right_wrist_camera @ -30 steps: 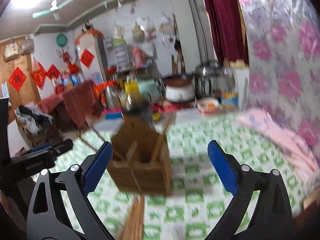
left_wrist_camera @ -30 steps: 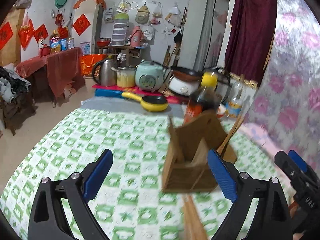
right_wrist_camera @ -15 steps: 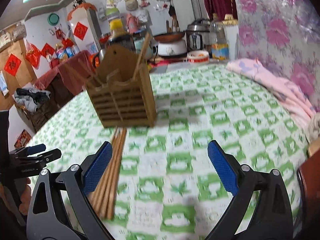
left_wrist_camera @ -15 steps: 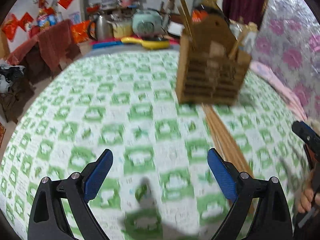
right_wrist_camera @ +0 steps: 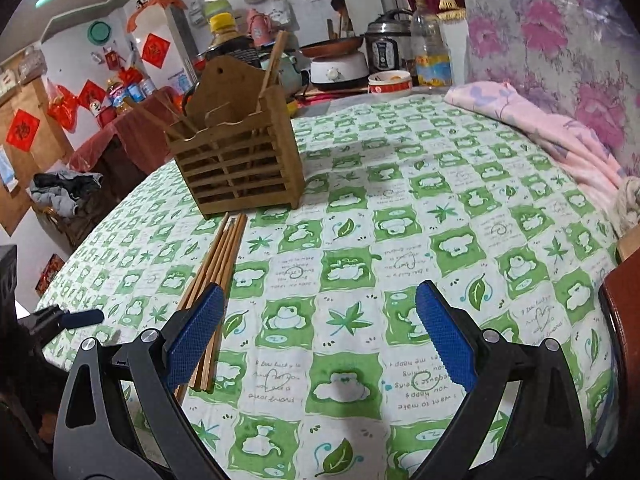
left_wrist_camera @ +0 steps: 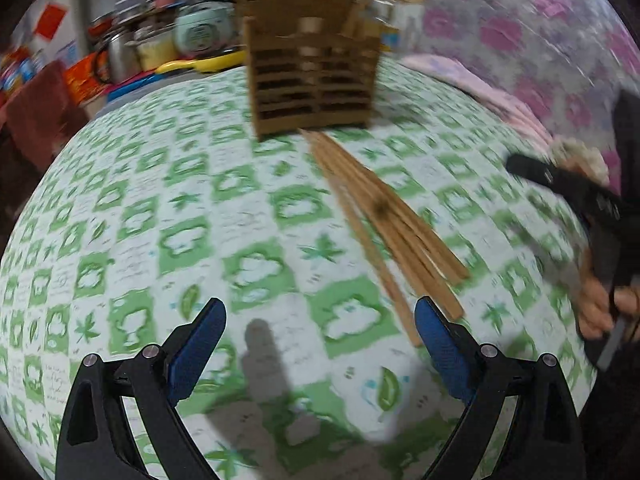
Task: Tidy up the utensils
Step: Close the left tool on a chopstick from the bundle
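A slatted wooden utensil holder (left_wrist_camera: 312,76) (right_wrist_camera: 236,168) stands upright on the green-and-white checked tablecloth (right_wrist_camera: 400,240), with a few chopsticks standing in it. A bundle of wooden chopsticks (left_wrist_camera: 384,224) (right_wrist_camera: 218,276) lies flat on the cloth in front of the holder. My left gripper (left_wrist_camera: 320,344) is open and empty above the cloth, left of the bundle's near ends. My right gripper (right_wrist_camera: 320,328) is open and empty; its left finger (right_wrist_camera: 196,328) is over the bundle's near ends. The left wrist view is blurred.
A pink cloth (right_wrist_camera: 560,132) lies at the table's right edge. Behind the table are a rice cooker (right_wrist_camera: 384,48), a plastic bottle (right_wrist_camera: 430,52), a small bowl (right_wrist_camera: 390,80) and a yellow pan (left_wrist_camera: 204,65). A chair edge (right_wrist_camera: 624,320) is at right.
Both grippers have pulled back from the holder and tilted down toward the table. The chopstick bundle on the cloth has come into view in front of them. Both stay open.
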`<state>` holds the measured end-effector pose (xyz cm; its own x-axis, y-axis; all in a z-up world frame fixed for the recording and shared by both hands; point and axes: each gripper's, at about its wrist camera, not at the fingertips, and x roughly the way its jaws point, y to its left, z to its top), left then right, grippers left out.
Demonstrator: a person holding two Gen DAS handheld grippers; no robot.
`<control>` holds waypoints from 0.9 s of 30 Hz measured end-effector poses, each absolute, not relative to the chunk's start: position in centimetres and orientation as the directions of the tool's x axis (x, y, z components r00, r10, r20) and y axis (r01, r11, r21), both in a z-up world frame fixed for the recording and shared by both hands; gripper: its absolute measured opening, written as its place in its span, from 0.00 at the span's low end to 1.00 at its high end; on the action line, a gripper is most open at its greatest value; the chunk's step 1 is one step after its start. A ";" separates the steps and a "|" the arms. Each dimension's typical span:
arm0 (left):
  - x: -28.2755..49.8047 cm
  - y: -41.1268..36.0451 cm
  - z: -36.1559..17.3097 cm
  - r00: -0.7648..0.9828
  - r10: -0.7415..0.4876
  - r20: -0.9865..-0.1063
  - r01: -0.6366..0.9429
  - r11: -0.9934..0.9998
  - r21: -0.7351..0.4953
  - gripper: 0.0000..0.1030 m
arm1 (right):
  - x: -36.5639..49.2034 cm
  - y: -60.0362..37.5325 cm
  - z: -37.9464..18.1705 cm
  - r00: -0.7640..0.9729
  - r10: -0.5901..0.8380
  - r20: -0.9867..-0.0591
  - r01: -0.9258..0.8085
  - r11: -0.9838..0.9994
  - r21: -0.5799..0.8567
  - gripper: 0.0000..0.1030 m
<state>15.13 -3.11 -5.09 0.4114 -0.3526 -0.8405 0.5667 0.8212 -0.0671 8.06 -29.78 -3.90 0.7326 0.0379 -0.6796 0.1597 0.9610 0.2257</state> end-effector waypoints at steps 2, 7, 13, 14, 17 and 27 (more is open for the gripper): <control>14.2 -4.0 -5.0 0.413 -0.350 -0.841 0.604 0.796 -0.035 0.91 | 8.2 -29.9 -4.0 0.729 0.043 -0.683 0.163 0.958 0.234 0.90; 13.1 -5.4 -5.3 0.418 -0.336 -0.844 0.656 0.755 0.024 0.91 | 8.2 -30.1 -4.2 0.724 0.051 -0.688 0.165 0.956 0.244 0.90; 14.0 -5.7 -5.8 0.410 -0.318 -0.855 0.646 0.763 0.026 0.89 | 8.3 -30.1 -4.2 0.721 0.052 -0.691 0.165 0.956 0.244 0.90; 14.1 -5.6 -5.8 0.410 -0.316 -0.856 0.641 0.767 0.024 0.88 | 8.3 -30.1 -4.2 0.721 0.052 -0.691 0.165 0.956 0.244 0.90; 14.9 -5.0 -5.9 0.420 -0.292 -0.859 0.603 0.797 0.024 0.75 | 8.4 -30.1 -4.3 0.719 0.051 -0.693 0.165 0.956 0.242 0.90; 17.2 -2.3 -5.8 0.424 -0.277 -0.862 0.488 0.872 -0.040 0.45 | 8.5 -30.0 -4.4 0.715 0.049 -0.697 0.165 0.958 0.236 0.90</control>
<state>17.21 -2.29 -5.84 0.4236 -0.2774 -0.8623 0.4883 0.8717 -0.0405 8.47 -29.98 -4.44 0.7151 0.0485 -0.6973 0.1652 0.9576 0.2360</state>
